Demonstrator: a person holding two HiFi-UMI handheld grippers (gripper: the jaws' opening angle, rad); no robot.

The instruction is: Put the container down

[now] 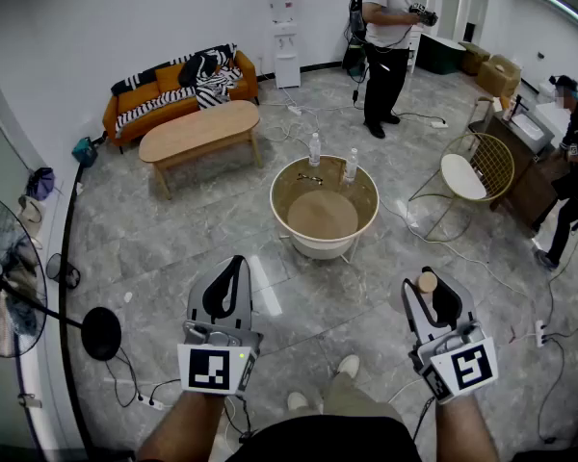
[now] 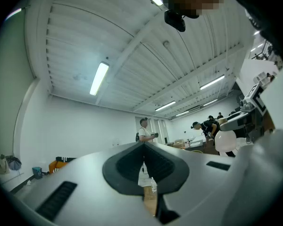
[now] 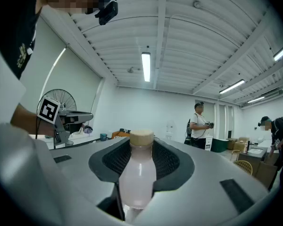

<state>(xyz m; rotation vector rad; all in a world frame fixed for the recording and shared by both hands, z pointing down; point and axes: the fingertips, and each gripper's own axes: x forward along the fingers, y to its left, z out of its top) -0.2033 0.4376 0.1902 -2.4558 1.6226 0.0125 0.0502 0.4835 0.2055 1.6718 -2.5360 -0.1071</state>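
Observation:
The container is a pale pink bottle (image 3: 137, 173) with a tan cap (image 1: 426, 282). My right gripper (image 1: 430, 295) is shut on it and holds it upright at the lower right of the head view, above the floor. In the right gripper view the dark pads (image 3: 167, 160) press on the bottle's body from both sides. My left gripper (image 1: 231, 268) is at the lower left, with its jaws together and nothing between them; the left gripper view shows its pads (image 2: 132, 161) meeting at the tip. A round white-rimmed table (image 1: 275, 205) stands ahead of both grippers.
Two clear bottles (image 1: 315, 149) (image 1: 351, 166) stand at the round table's far edge. Beyond are a wooden coffee table (image 1: 200, 131), an orange sofa (image 1: 173, 89) and a standing person (image 1: 385, 37). A wire chair (image 1: 477, 171) is at the right, a fan (image 1: 5, 287) at the left, and cables lie on the floor.

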